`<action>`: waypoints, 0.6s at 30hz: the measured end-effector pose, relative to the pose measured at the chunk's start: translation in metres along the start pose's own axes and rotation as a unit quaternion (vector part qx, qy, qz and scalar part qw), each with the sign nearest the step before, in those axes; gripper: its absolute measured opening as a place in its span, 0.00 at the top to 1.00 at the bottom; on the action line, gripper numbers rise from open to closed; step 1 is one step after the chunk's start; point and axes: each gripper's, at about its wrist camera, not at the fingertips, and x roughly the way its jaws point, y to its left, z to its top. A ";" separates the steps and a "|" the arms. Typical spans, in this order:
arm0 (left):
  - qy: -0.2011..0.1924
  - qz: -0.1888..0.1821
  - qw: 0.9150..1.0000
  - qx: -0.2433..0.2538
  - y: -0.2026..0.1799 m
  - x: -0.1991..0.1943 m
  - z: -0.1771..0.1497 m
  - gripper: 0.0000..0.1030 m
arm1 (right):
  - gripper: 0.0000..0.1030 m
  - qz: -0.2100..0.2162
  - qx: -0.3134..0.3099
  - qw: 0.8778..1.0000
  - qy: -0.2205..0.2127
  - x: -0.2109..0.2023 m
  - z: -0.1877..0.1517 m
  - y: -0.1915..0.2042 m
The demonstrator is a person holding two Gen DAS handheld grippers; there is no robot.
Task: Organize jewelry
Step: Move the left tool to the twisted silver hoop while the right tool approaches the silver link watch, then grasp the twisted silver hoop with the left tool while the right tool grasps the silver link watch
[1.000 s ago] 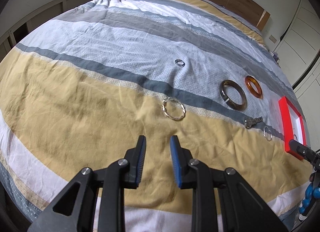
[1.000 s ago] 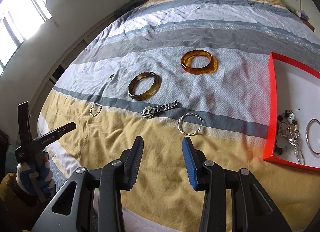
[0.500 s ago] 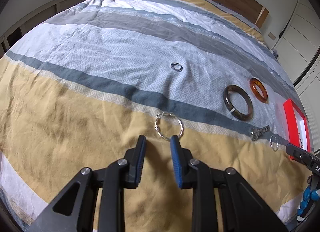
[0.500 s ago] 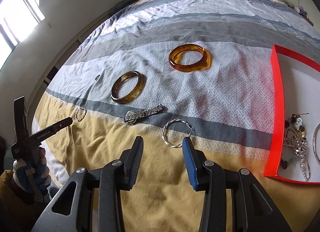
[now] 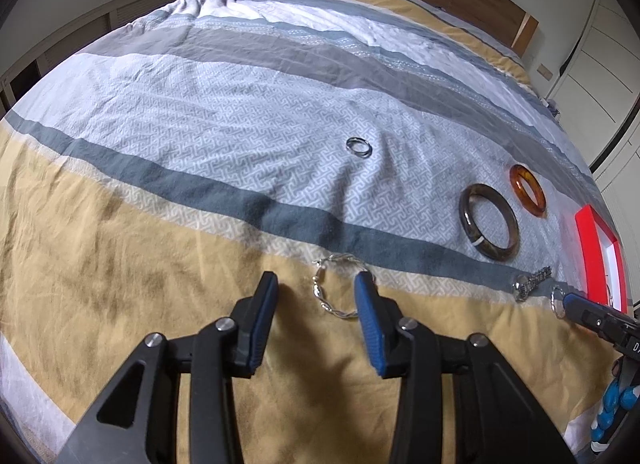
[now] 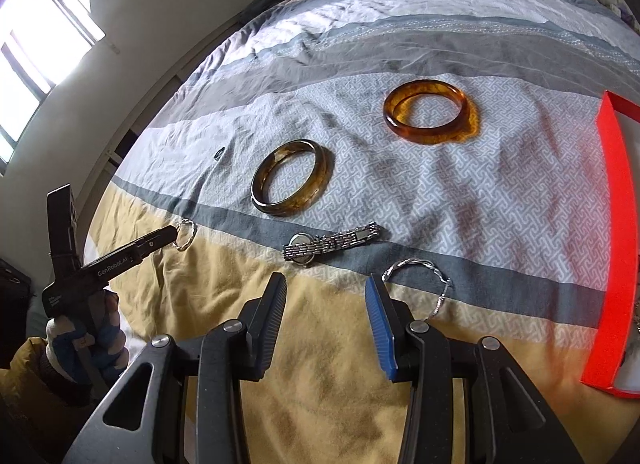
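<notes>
Left wrist view: left gripper (image 5: 316, 294), jaws opening, straddling a twisted silver hoop (image 5: 338, 288) flat on the bed (image 5: 120, 264), not yet gripping. Right wrist view: right gripper (image 6: 326, 298), jaws partly open, empty, second hoop (image 6: 420, 284) just beside the right pad. Risk: pinching bedspread, thin hoops slipping sideways.

Two bangles (image 6: 292, 183), two twisted hoops (image 6: 416, 284), one watch (image 6: 330, 246).

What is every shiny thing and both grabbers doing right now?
Left gripper: jaws opening, around twisted silver hoop.
Right gripper: open, empty; second silver hoop beside it.
Amber bangle: flat on the striped bedspread.
Brown bangle: flat.
Steel watch: flat.
Red tray: open.
</notes>
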 end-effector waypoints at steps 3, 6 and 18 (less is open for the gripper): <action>0.002 0.001 1.000 0.004 -0.001 0.004 0.001 0.63 | 0.59 0.008 0.004 1.000 0.004 0.009 0.002 0.002; 0.002 0.000 1.000 0.009 -0.002 0.008 0.000 0.62 | 0.59 0.013 0.010 1.000 0.007 0.017 0.004 0.001; 0.004 0.001 1.000 0.019 -0.004 0.025 0.002 0.58 | 0.53 0.039 0.038 0.998 0.006 0.038 0.014 -0.008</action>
